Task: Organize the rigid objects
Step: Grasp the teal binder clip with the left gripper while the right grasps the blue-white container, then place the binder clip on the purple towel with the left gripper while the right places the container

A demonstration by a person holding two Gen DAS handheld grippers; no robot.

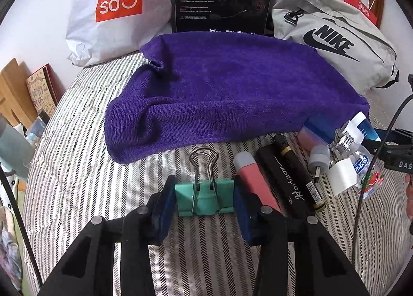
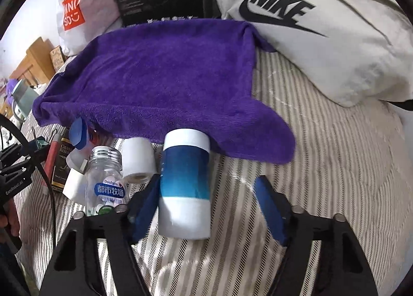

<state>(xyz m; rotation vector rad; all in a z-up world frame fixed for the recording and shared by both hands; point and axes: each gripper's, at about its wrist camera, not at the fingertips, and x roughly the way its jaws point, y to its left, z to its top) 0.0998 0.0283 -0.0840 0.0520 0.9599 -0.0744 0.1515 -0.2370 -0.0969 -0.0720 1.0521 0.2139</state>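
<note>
While its blue pads press both sides of the green binder clip (image 1: 204,199), the left hand-held gripper (image 1: 204,205) grasps it just in front of the purple towel (image 1: 219,89). The right hand-held gripper (image 2: 206,208) is released; only its left pad touches the blue-and-white tube (image 2: 184,185), which lies on the striped bed (image 2: 322,166) against the towel's near edge. Behind the towel lies a grey Nike bag (image 2: 322,37).

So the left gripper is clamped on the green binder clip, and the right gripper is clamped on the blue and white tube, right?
Not quite. The left gripper is clamped on the green binder clip, but the right gripper is open: in the right wrist view the blue and white tube touches only one finger.
</note>
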